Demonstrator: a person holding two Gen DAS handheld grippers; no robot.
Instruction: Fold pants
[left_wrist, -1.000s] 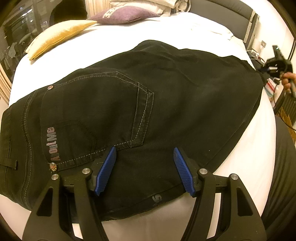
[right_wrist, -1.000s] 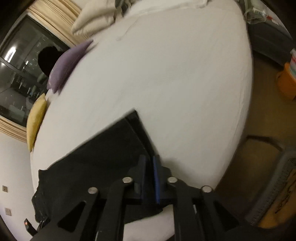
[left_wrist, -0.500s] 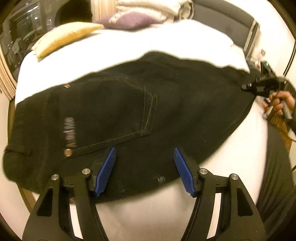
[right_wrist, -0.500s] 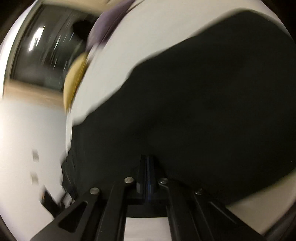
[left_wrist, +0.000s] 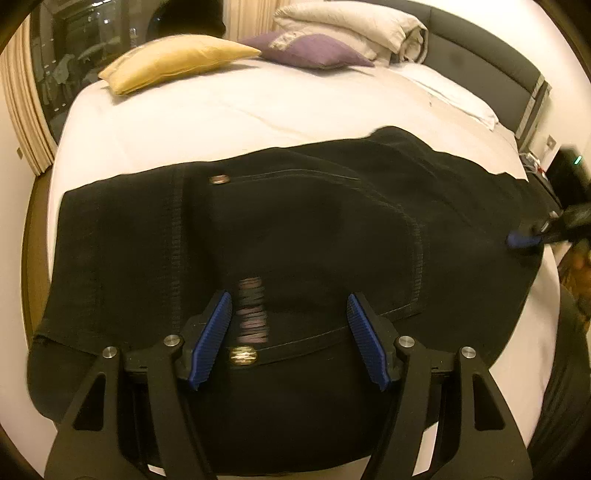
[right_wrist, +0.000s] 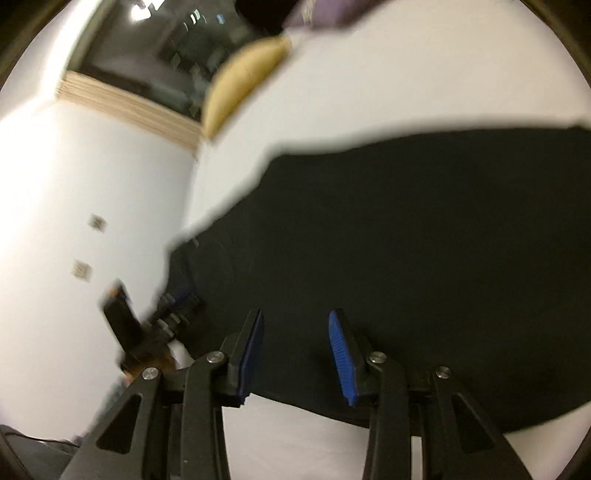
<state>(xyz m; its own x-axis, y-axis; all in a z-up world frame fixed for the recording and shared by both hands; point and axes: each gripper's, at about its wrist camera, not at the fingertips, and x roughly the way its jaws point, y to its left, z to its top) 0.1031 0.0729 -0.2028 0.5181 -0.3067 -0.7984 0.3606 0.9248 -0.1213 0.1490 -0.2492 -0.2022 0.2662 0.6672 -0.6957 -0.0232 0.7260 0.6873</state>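
Both grippers tilt down over the black pants (left_wrist: 314, 236) lying on the white bed (left_wrist: 221, 110). Left gripper (left_wrist: 288, 325) jaws apart above the back pocket, gripping nothing. Right gripper (right_wrist: 295, 350) jaws opening, fabric beneath, nothing pinched. Pants' long axis runs left-right, waistband left.

I see a white-sheeted bed (left_wrist: 258, 110): black pants (left_wrist: 295, 240) spread across its near edge, yellow cushion (left_wrist: 173, 61), purple cushion (left_wrist: 314, 51) and rolled duvet (left_wrist: 354, 26) along the far edge.
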